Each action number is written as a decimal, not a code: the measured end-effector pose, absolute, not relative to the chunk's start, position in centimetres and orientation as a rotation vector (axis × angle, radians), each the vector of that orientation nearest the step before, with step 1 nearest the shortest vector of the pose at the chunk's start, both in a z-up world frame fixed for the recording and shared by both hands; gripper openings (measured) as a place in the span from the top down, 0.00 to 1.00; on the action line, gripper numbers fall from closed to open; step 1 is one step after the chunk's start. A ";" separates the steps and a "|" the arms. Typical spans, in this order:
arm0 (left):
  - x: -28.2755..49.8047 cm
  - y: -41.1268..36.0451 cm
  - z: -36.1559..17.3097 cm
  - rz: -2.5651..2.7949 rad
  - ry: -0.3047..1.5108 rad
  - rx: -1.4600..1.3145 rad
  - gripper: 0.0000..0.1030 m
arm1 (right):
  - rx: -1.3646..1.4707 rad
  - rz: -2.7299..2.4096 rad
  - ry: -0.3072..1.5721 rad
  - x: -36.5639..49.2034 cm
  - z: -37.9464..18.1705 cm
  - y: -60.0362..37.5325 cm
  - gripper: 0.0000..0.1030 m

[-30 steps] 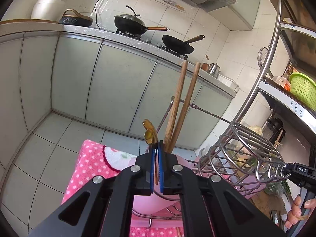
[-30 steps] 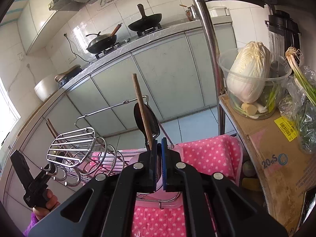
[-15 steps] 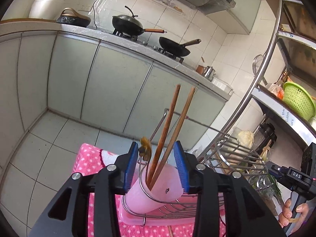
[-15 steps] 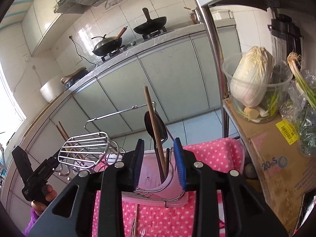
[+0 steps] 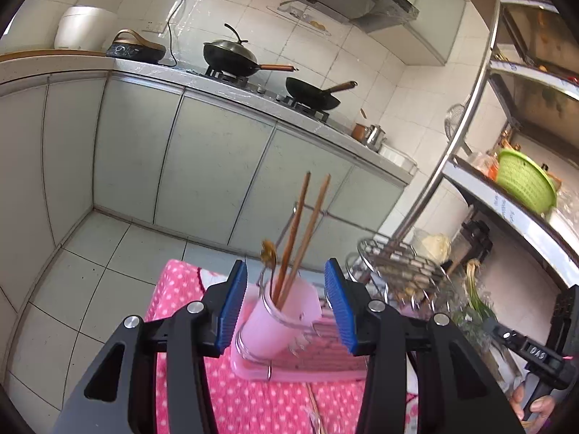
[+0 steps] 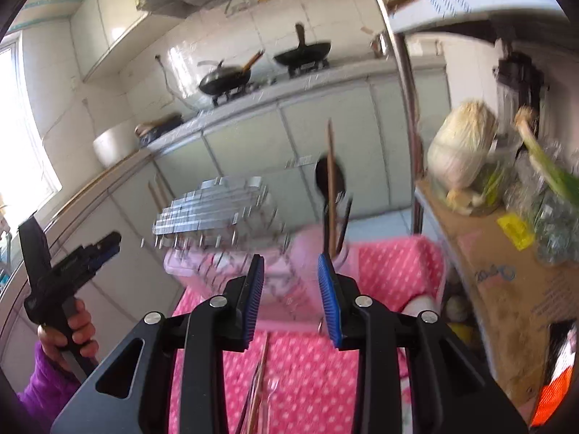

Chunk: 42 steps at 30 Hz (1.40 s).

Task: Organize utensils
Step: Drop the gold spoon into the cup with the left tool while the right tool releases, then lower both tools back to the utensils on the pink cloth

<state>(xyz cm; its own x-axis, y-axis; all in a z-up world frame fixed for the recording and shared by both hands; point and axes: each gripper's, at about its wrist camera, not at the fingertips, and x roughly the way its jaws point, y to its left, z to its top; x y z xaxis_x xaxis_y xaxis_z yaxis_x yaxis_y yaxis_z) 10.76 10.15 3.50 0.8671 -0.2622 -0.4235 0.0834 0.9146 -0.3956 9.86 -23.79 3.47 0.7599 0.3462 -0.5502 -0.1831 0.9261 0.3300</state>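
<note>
A pink utensil cup [image 5: 278,318] stands at the left end of a pink-based wire rack [image 5: 311,358]. It holds two wooden chopsticks [image 5: 302,231] and an amber spoon [image 5: 268,253]. My left gripper [image 5: 286,303] is open and empty, drawn back in front of this cup. In the blurred right wrist view, a second pink cup [image 6: 318,253] holds a black ladle [image 6: 327,181], a wooden stick [image 6: 330,173] and a dark utensil. My right gripper [image 6: 291,296] is open and empty just before it. Loose utensils [image 6: 258,390] lie on the cloth below.
The rack sits on a pink polka-dot cloth [image 5: 231,398]. A wire dome shelf [image 5: 398,264] tops the rack. A metal shelf post [image 6: 409,90], a cardboard box [image 6: 506,289] and a tub with cabbage [image 6: 463,152] stand to the right. Kitchen cabinets [image 5: 181,162] lie beyond.
Both grippers opened, let go of the utensils now standing in the cups, and drew back from the rack. The right wrist view is blurred by motion.
</note>
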 end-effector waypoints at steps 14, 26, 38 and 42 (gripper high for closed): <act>8.2 6.7 -4.7 -0.321 0.821 -0.380 0.58 | 0.466 0.436 1.106 10.9 -10.4 -19.7 0.69; 9.0 5.2 -8.4 -0.363 0.951 -0.389 0.59 | 0.325 0.414 1.242 13.7 -15.2 -15.4 0.69; 10.8 3.0 -10.8 -0.388 1.056 -0.377 0.60 | 0.359 0.390 1.173 13.2 -14.6 -16.3 0.72; 11.9 1.4 -11.9 -0.423 1.122 -0.376 0.60 | 0.416 0.335 1.159 12.9 -14.2 -18.6 0.83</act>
